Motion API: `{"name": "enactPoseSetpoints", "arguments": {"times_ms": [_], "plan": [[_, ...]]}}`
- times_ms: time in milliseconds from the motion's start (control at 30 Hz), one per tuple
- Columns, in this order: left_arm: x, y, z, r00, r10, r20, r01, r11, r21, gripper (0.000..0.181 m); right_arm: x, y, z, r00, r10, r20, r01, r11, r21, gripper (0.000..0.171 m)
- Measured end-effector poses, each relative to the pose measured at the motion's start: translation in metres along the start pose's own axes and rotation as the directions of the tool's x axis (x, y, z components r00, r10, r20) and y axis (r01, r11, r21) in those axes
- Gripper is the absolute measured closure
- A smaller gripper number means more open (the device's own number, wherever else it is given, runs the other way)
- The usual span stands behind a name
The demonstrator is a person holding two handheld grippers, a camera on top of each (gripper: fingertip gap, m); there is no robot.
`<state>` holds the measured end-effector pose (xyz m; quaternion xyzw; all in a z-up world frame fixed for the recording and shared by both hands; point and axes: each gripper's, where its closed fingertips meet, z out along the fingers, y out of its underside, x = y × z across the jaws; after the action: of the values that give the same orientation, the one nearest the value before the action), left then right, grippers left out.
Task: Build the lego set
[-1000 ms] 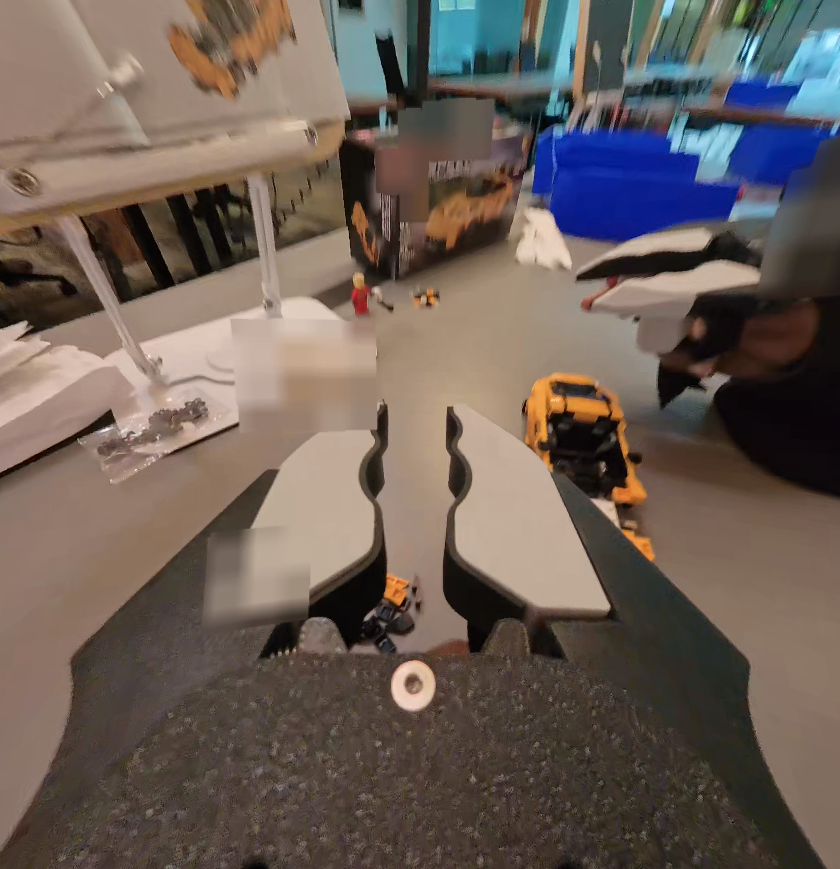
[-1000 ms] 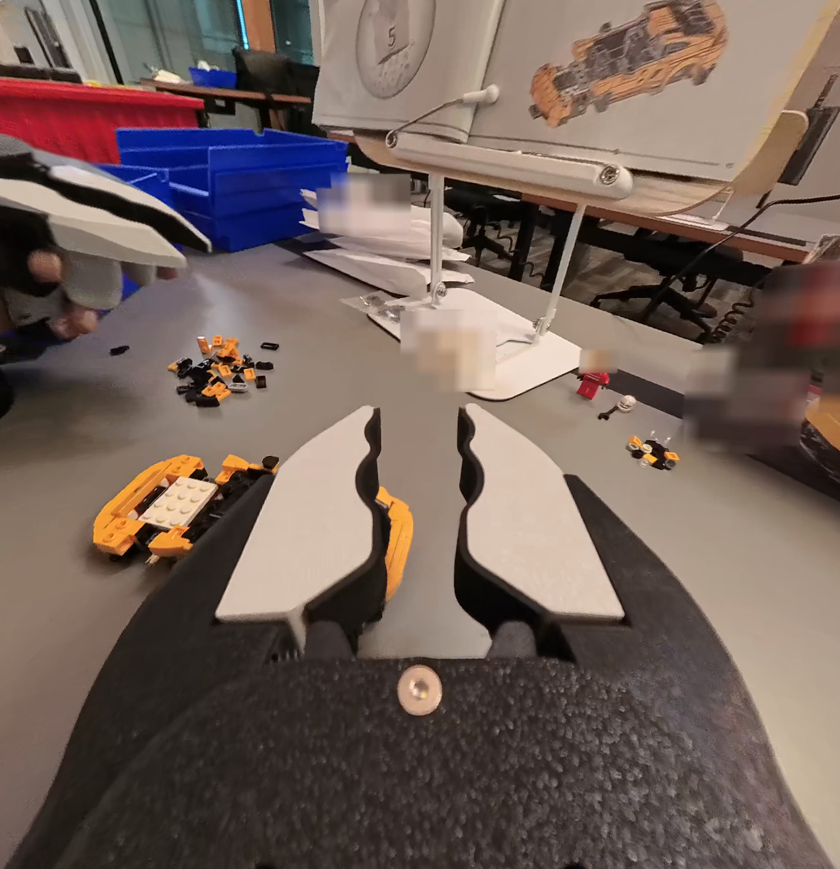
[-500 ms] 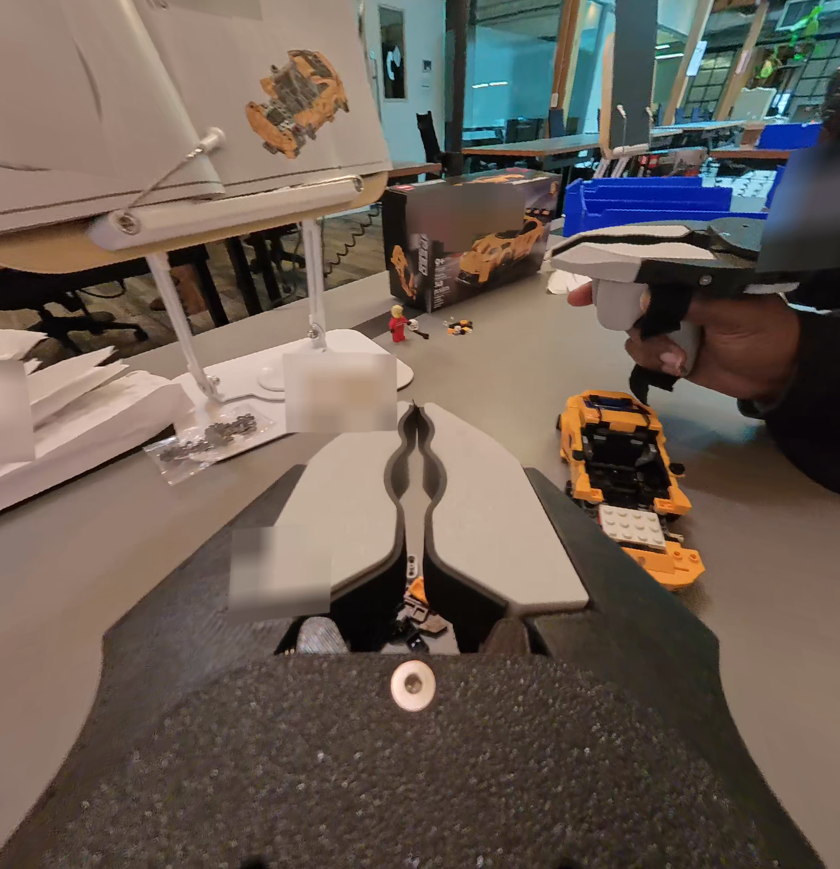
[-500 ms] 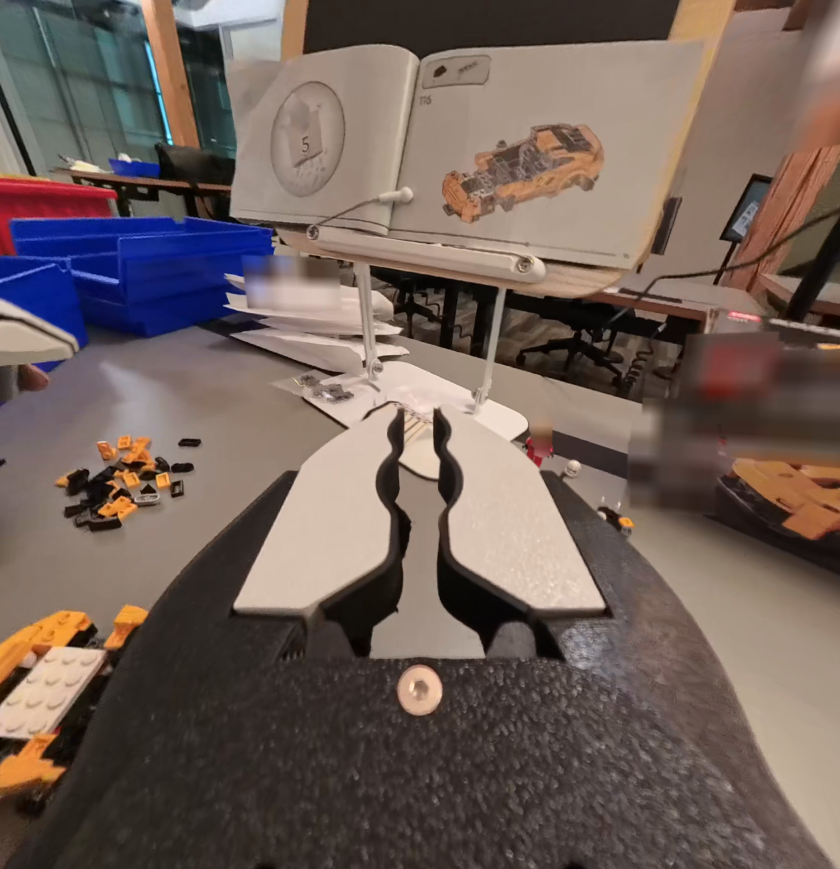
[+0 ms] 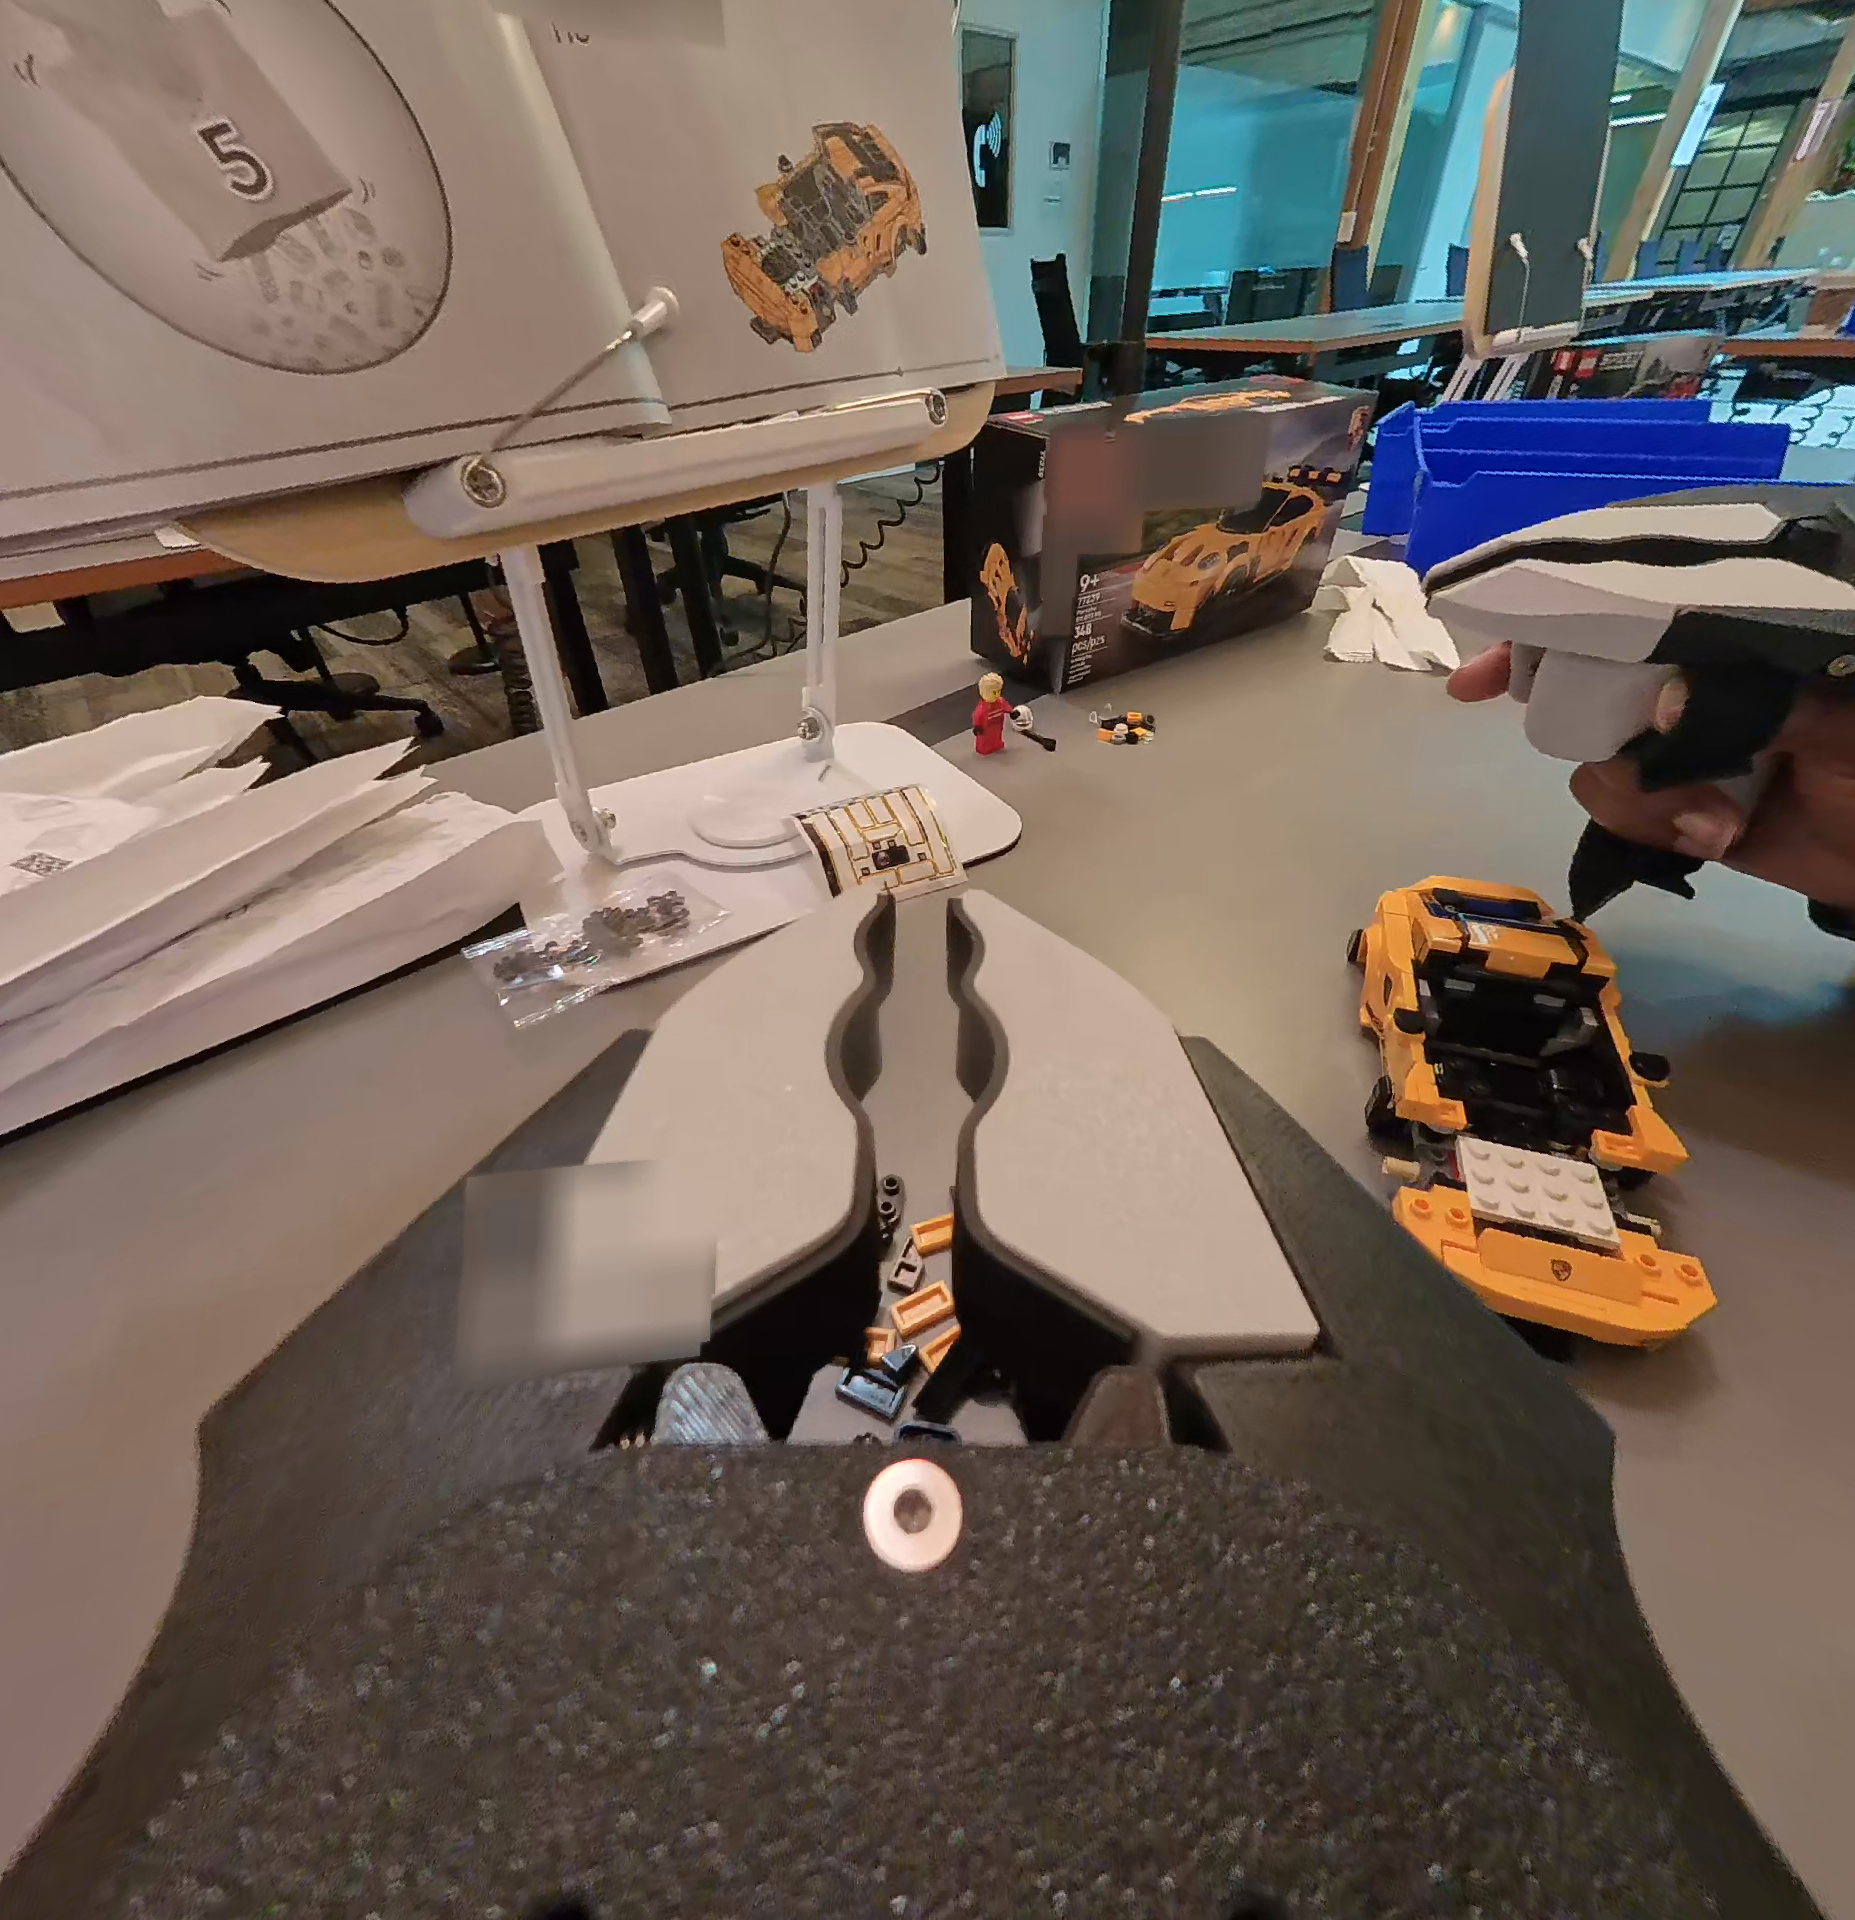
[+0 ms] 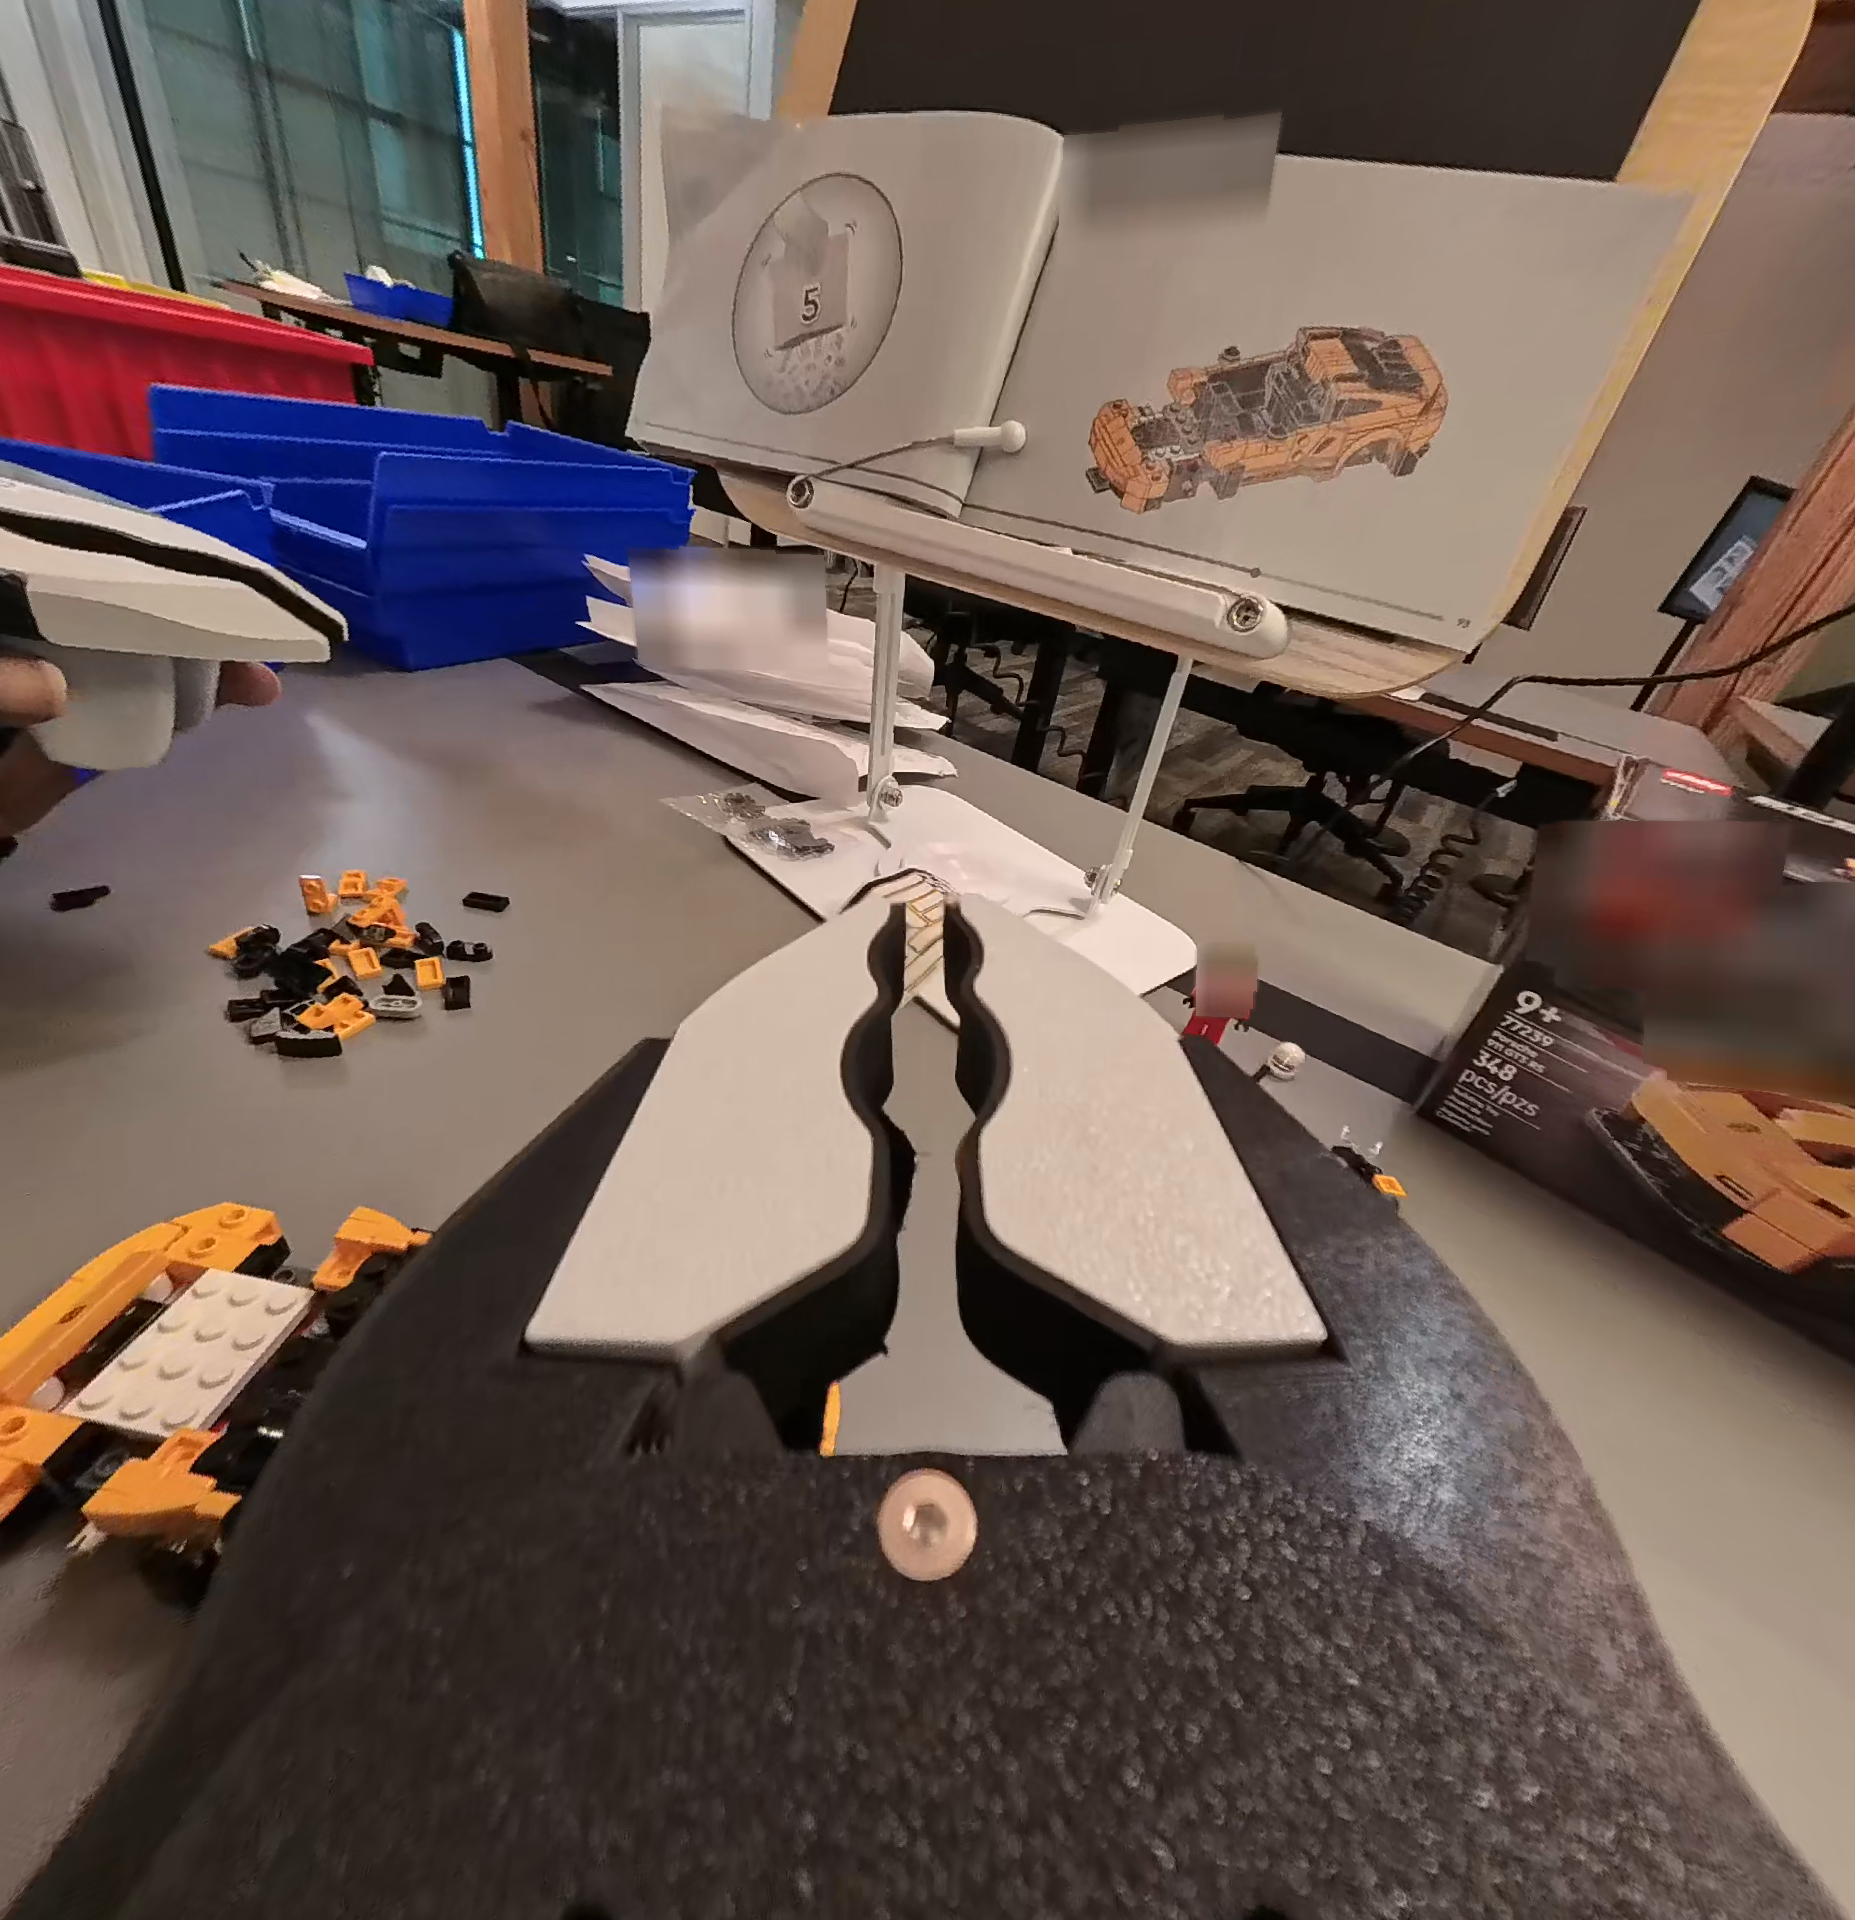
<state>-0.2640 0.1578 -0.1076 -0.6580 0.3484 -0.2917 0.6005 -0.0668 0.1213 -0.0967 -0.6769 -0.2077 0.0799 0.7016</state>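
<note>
A partly built orange and black lego car (image 5: 1505,1101) lies on the grey table, to the right of my left gripper (image 5: 918,914). It also shows at the lower left of the right wrist view (image 6: 154,1361). A pile of small orange and black loose pieces (image 6: 351,977) lies left of my right gripper (image 6: 918,920); some of these pieces (image 5: 918,1299) show under my left gripper. Both grippers are held above the table, empty, jaws almost together with a narrow gap. The open instruction booklet (image 6: 1162,364) stands on a white stand ahead.
The set's box (image 5: 1162,540) stands at the back right, with a red minifigure (image 5: 990,717) and a small sub-build (image 5: 1125,724) in front of it. A sticker sheet (image 5: 881,852) and a clear parts bag (image 5: 590,935) lie by the stand's base. White paper bags (image 5: 175,883) lie left; blue bins (image 6: 435,520) lie behind. Across from one pair of fingers to the other is roughly 20 cm.
Both grippers have risen and tilted up from the table. Both jaws have closed from wide open to a narrow gap; the left pair was tighter half a second ago.
</note>
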Motion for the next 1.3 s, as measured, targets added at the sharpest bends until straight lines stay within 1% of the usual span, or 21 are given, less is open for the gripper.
{"name": "enactPoseSetpoints", "arguments": {"times_ms": [367, 600, 900, 1000, 1200, 1300], "plan": [[-0.004, -0.008, -0.004, 0.999, 0.046, -0.008, -0.046, 0.999, 0.007, 0.178, -0.007, 0.001, -0.004, 0.999, 0.015, 0.033, -0.014, 1.0, -0.019, 0.161], [-0.005, -0.013, -0.007, 0.999, -0.023, -0.033, 0.024, 0.999, 0.031, 0.177, -0.009, 0.001, -0.005, 0.999, 0.015, 0.038, -0.015, 1.0, -0.023, 0.162], [-0.008, -0.011, -0.006, 0.999, -0.029, -0.039, 0.03, 0.999, 0.022, 0.175, -0.008, 0.005, -0.004, 0.999, 0.01, 0.032, -0.009, 0.999, -0.042, 0.162], [-0.009, -0.008, -0.004, 0.997, -0.058, -0.051, 0.058, 0.998, 0.014, 0.174, -0.008, 0.01, -0.003, 0.999, 0.021, 0.038, -0.019, 0.998, -0.059, 0.162], [-0.009, -0.009, -0.005, 0.996, -0.072, -0.06, 0.073, 0.997, 0.012, 0.171, -0.011, 0.007, -0.003, 0.998, 0.025, 0.052, -0.022, 0.998, -0.051, 0.162], [-0.01, -0.007, -0.005, 0.996, -0.069, -0.048, 0.068, 0.998, -0.004, 0.173, -0.008, 0.005, -0.004, 0.999, 0.029, 0.03, -0.027, 0.999, -0.047, 0.161]]}}
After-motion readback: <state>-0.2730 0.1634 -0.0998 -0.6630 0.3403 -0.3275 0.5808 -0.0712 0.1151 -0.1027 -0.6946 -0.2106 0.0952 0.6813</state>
